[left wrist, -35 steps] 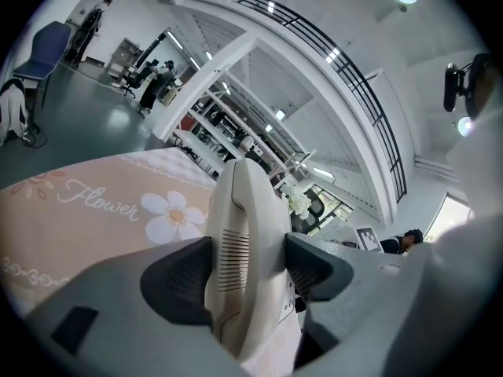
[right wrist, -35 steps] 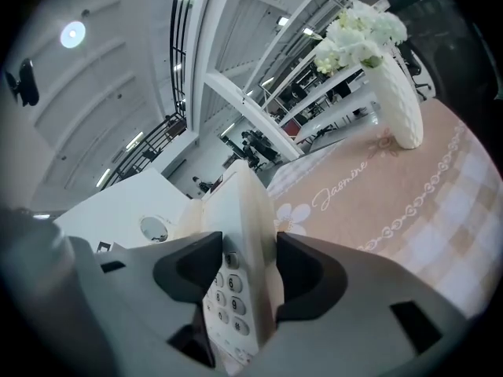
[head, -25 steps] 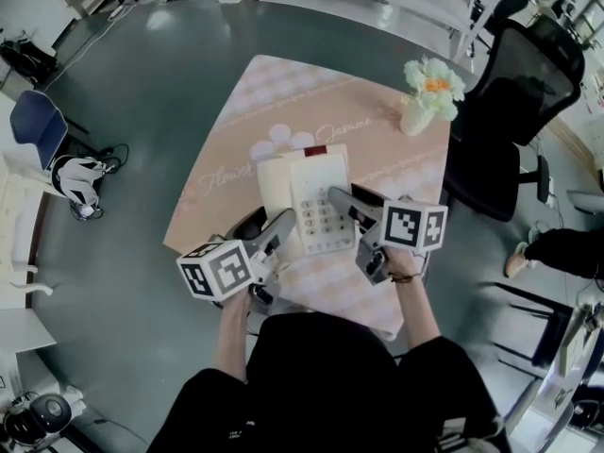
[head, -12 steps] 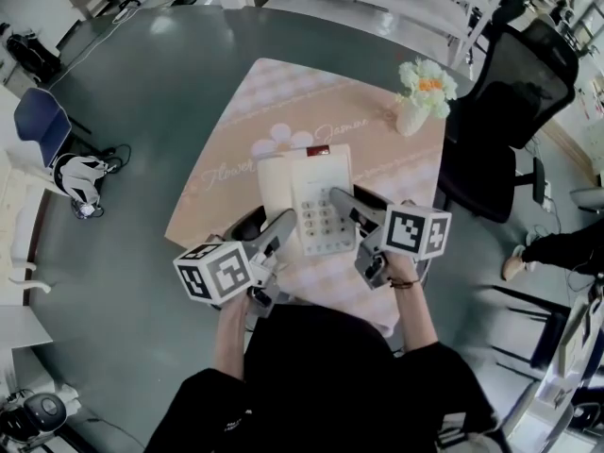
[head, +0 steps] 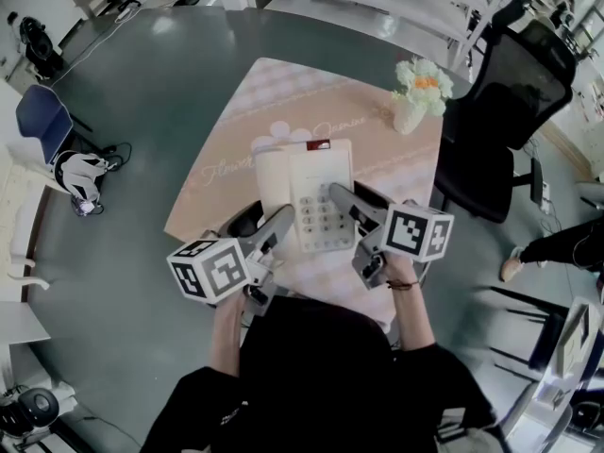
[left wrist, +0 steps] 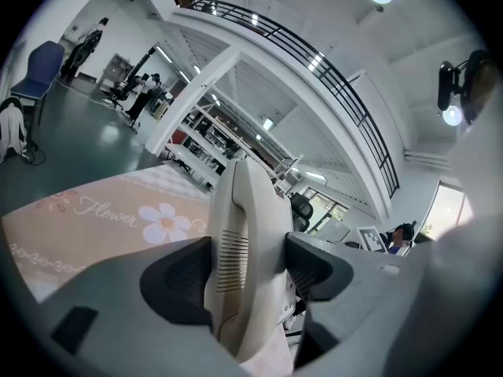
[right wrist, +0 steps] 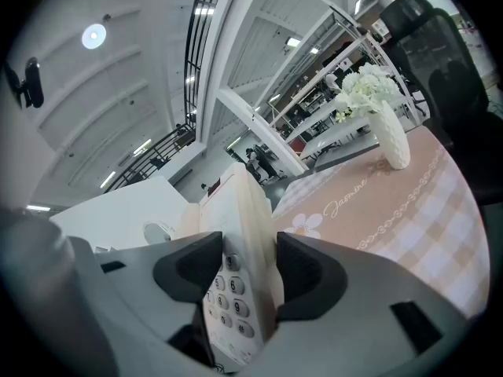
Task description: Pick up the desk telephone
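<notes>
Head view, item one: desk telephone (head: pixel 307 194), cream, keypad up and handset lying along its left side, over the middle of the cloth-covered tabletop (head: pixel 396 159), with the person standing right at the near edge. Item two: left hand-held gripper (head: pixel 282 221), pinching the near left corner. Its own view shows the ribbed end of the handset and the base beneath it sandwiched tight between the two dark pads. Item three: right hand-held gripper (head: pixel 341 197), clamped on the near right edge, with the number keys running up between its pads in its own view. Neither one is empty or spread loose. Item four: vase of white flowers (head: pixel 416 102), at the far right corner, well apart from the work. Step in hand, as I judge it: the lift itself, both grips already made. From above I cannot tell for certain whether the base has cleared the cloth. To do it well, raise both hands together and at one pace so the body stays flat. Hold the left pinch firm across handset and base so the handset cannot slide off. Avoid twisting one wrist against the other, and carry it straight up, away from the vase.
</notes>
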The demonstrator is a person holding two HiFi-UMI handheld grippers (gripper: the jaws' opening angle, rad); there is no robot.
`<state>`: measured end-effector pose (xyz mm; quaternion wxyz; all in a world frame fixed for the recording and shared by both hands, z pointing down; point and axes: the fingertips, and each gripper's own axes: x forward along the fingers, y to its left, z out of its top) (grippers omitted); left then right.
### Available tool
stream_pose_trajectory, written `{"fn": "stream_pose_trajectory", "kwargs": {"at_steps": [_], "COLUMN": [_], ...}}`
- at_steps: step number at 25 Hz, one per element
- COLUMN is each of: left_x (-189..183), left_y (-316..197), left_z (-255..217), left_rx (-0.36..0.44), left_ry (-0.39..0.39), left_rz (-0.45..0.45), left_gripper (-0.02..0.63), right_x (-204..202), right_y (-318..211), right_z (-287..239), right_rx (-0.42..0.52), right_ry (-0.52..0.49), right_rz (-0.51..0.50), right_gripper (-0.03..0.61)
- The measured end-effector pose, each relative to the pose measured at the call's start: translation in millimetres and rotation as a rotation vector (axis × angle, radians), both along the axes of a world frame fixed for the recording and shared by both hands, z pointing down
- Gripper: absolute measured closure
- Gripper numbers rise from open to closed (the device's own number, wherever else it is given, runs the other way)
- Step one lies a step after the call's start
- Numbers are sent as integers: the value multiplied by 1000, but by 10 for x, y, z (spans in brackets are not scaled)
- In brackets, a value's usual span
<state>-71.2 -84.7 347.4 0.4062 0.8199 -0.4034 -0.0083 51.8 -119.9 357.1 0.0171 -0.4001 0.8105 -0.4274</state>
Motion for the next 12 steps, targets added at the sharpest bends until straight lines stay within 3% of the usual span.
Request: {"fn": "stream_pose_trajectory", "kwargs": {"at_steps": [12], "left_x": [24], "left_y": [18], "left_z": [-70], "left_rx": [17], "left_ry": [-13], "left_rz": [-7], "left_gripper": [325], "right_x": [25], "right_y": [9], "right_z": [-64], "right_rx": [17], "right_ry": [1], "right_rz": [-2], "right_gripper": [376]}}
